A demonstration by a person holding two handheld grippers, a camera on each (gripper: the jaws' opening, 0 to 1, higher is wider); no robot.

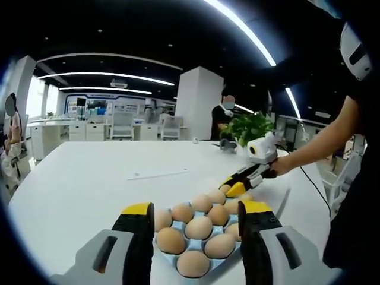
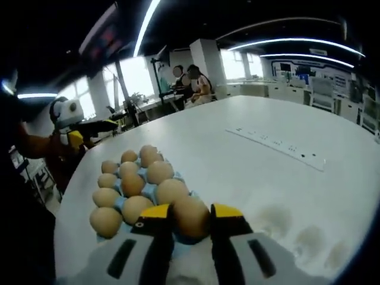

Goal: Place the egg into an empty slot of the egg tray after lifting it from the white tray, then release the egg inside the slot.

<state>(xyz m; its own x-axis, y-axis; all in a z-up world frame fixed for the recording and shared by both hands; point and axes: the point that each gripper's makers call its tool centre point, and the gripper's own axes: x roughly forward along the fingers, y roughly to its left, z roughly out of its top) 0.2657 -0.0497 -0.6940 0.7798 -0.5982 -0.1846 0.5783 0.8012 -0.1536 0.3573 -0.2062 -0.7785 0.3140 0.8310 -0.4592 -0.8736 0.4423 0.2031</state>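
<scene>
A blue egg tray holding several brown eggs lies on the white table. My left gripper hovers open at the tray's near end, with nothing between its jaws. From the right, a person's hand brings my right gripper to the tray's far end. In the right gripper view, my right gripper is shut on a brown egg low over the end of the blue egg tray. A pale white tray with hollow dimples lies just to the right. The left gripper shows beyond the tray.
A white power strip lies on the table past the trays, also seen as the power strip. A potted plant stands at the table's far edge. People sit at the back; desks and chairs fill the room.
</scene>
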